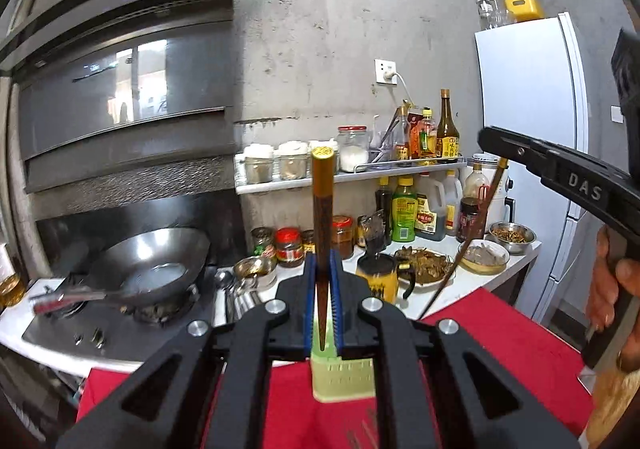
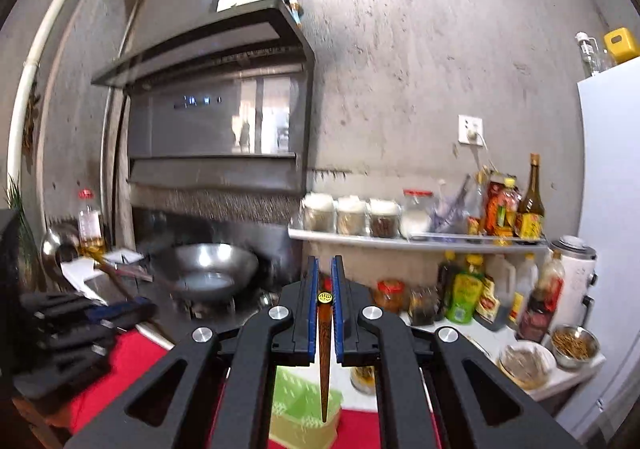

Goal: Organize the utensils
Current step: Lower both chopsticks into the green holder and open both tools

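Note:
In the left wrist view my left gripper (image 1: 323, 257) is shut on a brown chopstick (image 1: 322, 209) that stands upright, gold cap on top, its tip over a pale green utensil holder (image 1: 342, 377). The right gripper (image 1: 486, 139) reaches in from the right, shut on a second chopstick (image 1: 480, 217) that hangs down; a hand (image 1: 616, 289) holds its handle. In the right wrist view my right gripper (image 2: 326, 261) is shut on that chopstick (image 2: 324, 349), gold end towards the camera, tip pointing down above the green holder (image 2: 304, 409).
A red cloth (image 1: 500, 349) covers the near table. Behind it stand a yellow mug (image 1: 378, 281), a plate of food (image 1: 424, 261), bowls, sauce bottles and jars. A wok (image 1: 148, 269) sits on the stove at left, with spoons (image 1: 228, 289) beside it. A white fridge (image 1: 532, 129) is at right.

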{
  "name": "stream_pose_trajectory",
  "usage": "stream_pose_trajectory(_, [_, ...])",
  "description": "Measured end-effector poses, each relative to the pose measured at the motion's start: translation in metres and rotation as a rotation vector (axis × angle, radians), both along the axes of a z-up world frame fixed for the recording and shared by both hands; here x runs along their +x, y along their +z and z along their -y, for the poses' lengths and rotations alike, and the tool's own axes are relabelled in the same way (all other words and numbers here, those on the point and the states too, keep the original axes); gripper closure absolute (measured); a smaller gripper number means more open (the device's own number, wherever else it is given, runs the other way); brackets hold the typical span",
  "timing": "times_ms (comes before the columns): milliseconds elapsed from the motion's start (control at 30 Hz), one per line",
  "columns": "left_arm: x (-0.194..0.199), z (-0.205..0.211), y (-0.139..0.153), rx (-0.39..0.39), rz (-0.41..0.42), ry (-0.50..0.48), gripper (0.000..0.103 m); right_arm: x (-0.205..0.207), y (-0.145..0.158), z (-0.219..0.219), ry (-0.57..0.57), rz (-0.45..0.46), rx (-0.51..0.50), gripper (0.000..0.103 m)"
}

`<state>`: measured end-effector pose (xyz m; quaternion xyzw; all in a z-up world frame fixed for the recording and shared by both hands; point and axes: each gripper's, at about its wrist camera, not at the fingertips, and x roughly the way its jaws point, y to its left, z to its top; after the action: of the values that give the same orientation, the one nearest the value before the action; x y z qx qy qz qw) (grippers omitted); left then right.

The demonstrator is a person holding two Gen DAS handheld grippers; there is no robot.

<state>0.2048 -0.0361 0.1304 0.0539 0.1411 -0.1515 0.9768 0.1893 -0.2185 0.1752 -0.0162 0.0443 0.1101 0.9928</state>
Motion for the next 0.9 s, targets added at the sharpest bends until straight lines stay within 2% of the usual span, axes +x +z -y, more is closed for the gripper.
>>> stream_pose_trajectory(133, [0.043,0.013,-0.019,0.003,-0.048,-0.012,0.096,0.030,-0.016,-0.004,0.004,-0.037,0.001,0.096])
stream_pose_trajectory(233, [0.077,0.019,-0.049,-0.018,-0.138,-0.029,0.096,0.050,-0.044,-0.005,0.013,-0.099,-0.003,0.096])
stream_pose_trajectory(333, [0.091,0.021,-0.073,-0.005,-0.179,-0.031,0.096,0.060,-0.071,-0.004,0.007,-0.151,-0.014,0.096])
stream_pose_trajectory(467, [0.101,0.020,-0.097,0.010,-0.234,-0.025,0.096,0.065,-0.092,-0.002,0.004,-0.203,-0.017,0.094])
stream_pose_trajectory(500, [0.101,0.018,-0.098,0.008,-0.237,-0.019,0.096,0.064,-0.094,0.000,0.004,-0.216,-0.014,0.087])
stream_pose_trajectory(533, [0.099,0.016,-0.097,0.003,-0.240,-0.013,0.096,0.063,-0.094,0.002,-0.002,-0.219,-0.007,0.069])
stream_pose_trajectory(600, [0.092,0.010,-0.090,-0.008,-0.237,-0.010,0.094,0.052,-0.091,0.008,-0.017,-0.203,0.000,0.055])
stream_pose_trajectory(667, [0.075,0.003,-0.079,-0.014,-0.209,-0.005,0.086,0.038,-0.087,0.011,-0.026,-0.189,-0.006,0.055])
stream_pose_trajectory(733, [0.054,-0.003,-0.070,-0.007,-0.165,0.011,0.070,0.018,-0.084,0.017,-0.036,-0.180,-0.010,0.055])
stream_pose_trajectory(900, [-0.004,-0.021,-0.067,0.027,-0.136,0.074,0.062,-0.032,-0.096,0.026,-0.046,-0.217,-0.022,0.055])
